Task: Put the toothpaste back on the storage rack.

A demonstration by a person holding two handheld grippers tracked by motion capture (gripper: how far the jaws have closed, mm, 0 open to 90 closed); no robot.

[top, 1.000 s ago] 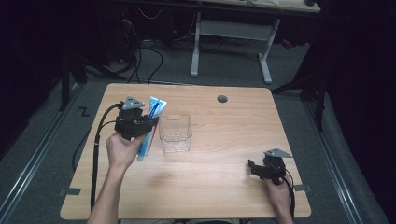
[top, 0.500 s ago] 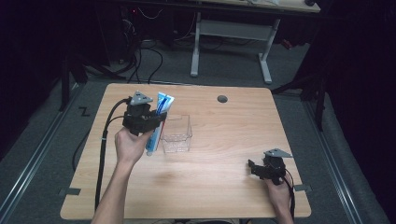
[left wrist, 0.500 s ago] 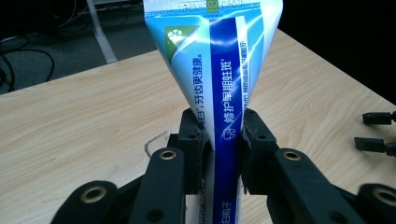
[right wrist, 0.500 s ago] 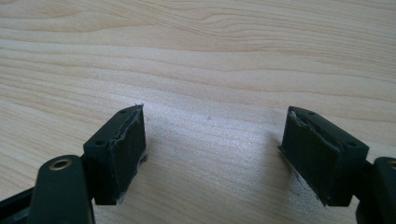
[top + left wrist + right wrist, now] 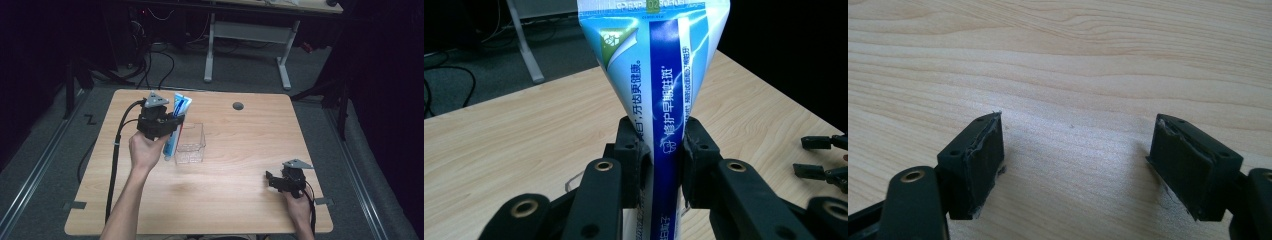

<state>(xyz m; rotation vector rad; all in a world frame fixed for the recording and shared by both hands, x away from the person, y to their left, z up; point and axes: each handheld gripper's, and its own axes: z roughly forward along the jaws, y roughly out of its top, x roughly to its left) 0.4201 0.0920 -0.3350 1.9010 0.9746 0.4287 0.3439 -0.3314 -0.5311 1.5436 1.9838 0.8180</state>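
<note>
1. Nearest the person, the right gripper (image 5: 280, 181) rests low on the wooden surface (image 5: 240, 195) by the near right corner; in the right gripper view its fingers (image 5: 979, 160) stand wide apart with only bare wood grain between them

2. Further in on the left side, the left gripper (image 5: 167, 122) is raised in the hand (image 5: 145, 150), with its fingers (image 5: 696, 155) clamped on a blue and white toothpaste tube (image 5: 659, 90); the tube's flat crimped end points away from the person and its lower part hangs below the grip

3. Just beside the tube, to its right, a clear plastic box (image 5: 191, 145) stands upright on the surface, and it looks empty; the tube's lower end is next to the box's left wall, and I cannot tell whether they touch

4. Judging by this, the pick-up is done: the tube is off the surface and firmly held. What seems left is to carry it over the box's open top, lower it inside and let go

5. Farthest back, a small dark round grommet (image 5: 238, 106) sits in the surface near the far edge
</note>
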